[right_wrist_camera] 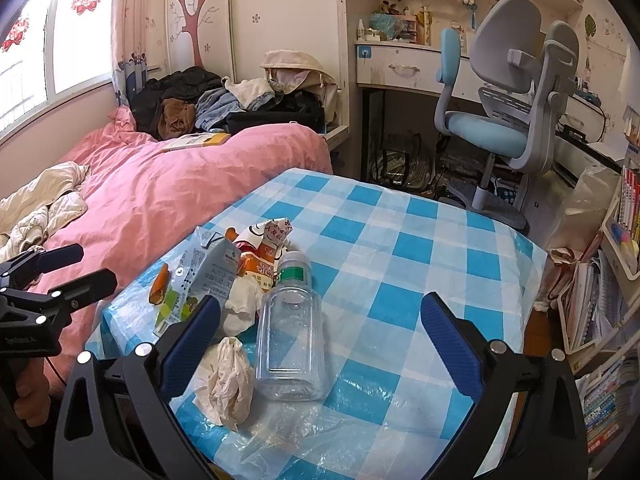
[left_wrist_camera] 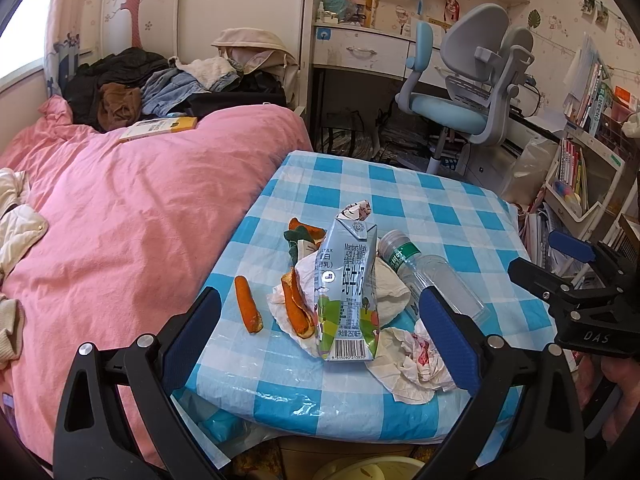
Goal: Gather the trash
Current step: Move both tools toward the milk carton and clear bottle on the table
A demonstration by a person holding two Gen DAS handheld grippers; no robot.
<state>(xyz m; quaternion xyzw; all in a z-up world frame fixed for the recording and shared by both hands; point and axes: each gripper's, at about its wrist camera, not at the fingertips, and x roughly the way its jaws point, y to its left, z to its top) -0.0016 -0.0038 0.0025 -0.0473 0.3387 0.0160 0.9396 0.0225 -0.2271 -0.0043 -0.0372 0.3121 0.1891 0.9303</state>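
Note:
Trash lies on a table with a blue-and-white checked cloth (left_wrist_camera: 400,196). A grey milk carton (left_wrist_camera: 348,296) lies in the pile, with orange peels (left_wrist_camera: 246,304) to its left, crumpled tissues (left_wrist_camera: 408,360) to its right, and a clear plastic bottle (left_wrist_camera: 436,276) behind. My left gripper (left_wrist_camera: 320,320) is open and empty, its jaws spread either side of the carton, held short of it. My right gripper (right_wrist_camera: 320,332) is open and empty, with the bottle (right_wrist_camera: 290,340) and a crumpled tissue (right_wrist_camera: 230,380) between its jaws. A snack wrapper (right_wrist_camera: 268,240) lies behind the carton (right_wrist_camera: 200,280).
A bed with a pink quilt (left_wrist_camera: 120,208) runs along the table's left side, with clothes and a book on it. A blue desk chair (left_wrist_camera: 460,100) and a desk stand beyond the table. Bookshelves (right_wrist_camera: 616,280) stand at the right. A yellowish bin rim (left_wrist_camera: 368,470) shows below the table edge.

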